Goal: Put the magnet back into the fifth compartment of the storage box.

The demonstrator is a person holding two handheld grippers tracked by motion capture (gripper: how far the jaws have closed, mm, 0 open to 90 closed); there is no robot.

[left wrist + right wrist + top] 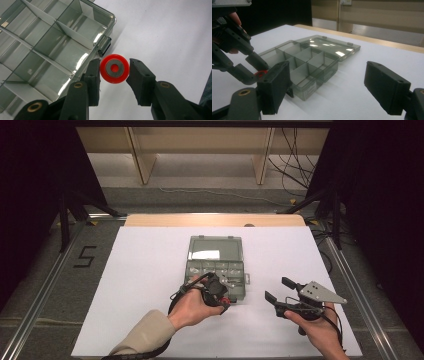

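A red round disc (114,68) with a grey washer-like centre sits between the jaws of my left gripper (114,75), which is shut on it just above the white table. It hangs beside the latch at the near right corner of a clear grey compartment box (50,50). In the high view the left gripper (223,301) is at the box's (215,270) front edge. My right gripper (278,288) stands open and holds nothing, right of the box. The right gripper view shows its jaws (327,82) spread wide, with the box (312,62) and the red disc (261,73) beyond.
The box's lid (216,247) lies open flat behind it, and its compartments look bare. A white sheet (150,270) covers the table, with a wooden edge (215,220) at the back. Metal rails (45,285) run along both sides.
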